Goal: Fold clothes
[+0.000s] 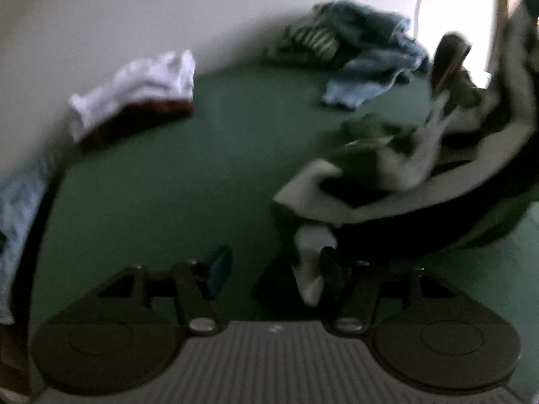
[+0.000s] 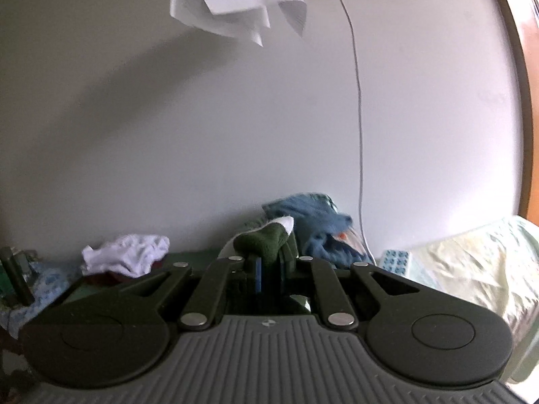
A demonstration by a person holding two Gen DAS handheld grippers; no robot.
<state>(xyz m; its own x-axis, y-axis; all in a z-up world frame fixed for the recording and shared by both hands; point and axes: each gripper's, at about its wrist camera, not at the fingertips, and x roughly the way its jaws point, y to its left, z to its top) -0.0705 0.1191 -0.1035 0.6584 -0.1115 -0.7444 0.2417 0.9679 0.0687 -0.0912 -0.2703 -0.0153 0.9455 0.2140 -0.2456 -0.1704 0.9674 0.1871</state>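
Your right gripper (image 2: 268, 271) is pinched nearly closed on a fold of the dark green and white knitted garment (image 2: 266, 240), lifted clear of the table, by my reading to let the cloth hang and open out. Your left gripper (image 1: 274, 271) stands wide apart; a white strip of the same garment (image 1: 377, 181) drapes against its right finger, but motion blur hides whether anything is truly gripped. The garment trails from there up toward the right gripper, over the green table surface (image 1: 175, 181). Farther off lie a white and maroon folded stack (image 1: 134, 97) and a crumpled blue heap (image 1: 367, 67) by the wall, its pieces too smeared to separate.
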